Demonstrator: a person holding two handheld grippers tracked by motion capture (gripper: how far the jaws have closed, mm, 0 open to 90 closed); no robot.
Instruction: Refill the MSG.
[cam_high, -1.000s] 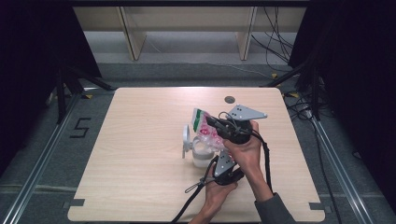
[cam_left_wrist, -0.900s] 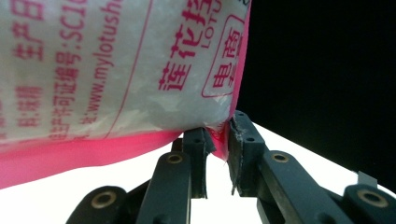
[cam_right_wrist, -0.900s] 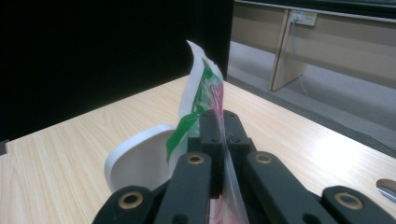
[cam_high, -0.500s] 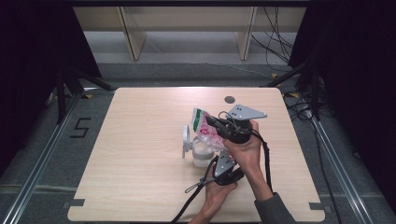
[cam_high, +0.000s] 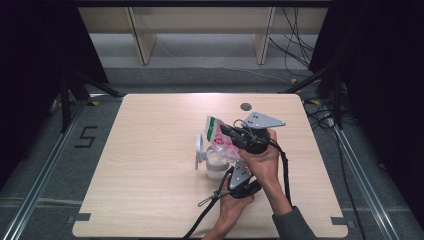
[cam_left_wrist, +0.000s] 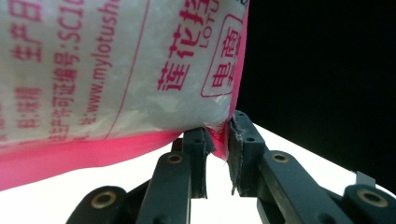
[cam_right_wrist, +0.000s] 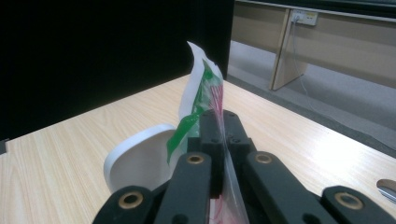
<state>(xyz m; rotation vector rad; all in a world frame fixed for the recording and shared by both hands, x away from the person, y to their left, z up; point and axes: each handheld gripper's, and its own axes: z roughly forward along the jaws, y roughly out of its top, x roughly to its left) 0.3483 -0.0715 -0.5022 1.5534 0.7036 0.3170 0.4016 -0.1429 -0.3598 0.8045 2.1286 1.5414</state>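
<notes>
One pale wooden table carries the work, and on it stand one white plastic jar with its round white hinged lid flipped open, and one small dark round disc near the far edge, right of the middle. One clear plastic bag with pink and green print, filled with white crystals, is held in the air over the jar, a little right of the table's middle and nearer the near edge than the far one.

Two grippers hold the bag. The right gripper has its jaws fully closed on the bag's upper part; in the right gripper view the thin film stands up between the two pads, with the open lid just behind. The left gripper, lower and nearer the near edge, has its jaws narrow and pinching the bag's bottom pink corner, as the left gripper view shows.

The left half of the table and the strip along the far edge lie free; the right edge has bare board beside the hands. The near edge is taken by the person's forearms.

The bag carries pink Chinese writing, the web address "www.mylotushe…" cut off at the frame, letters "SC1" and "LOTU". On the floor left of the table is a black "5".
</notes>
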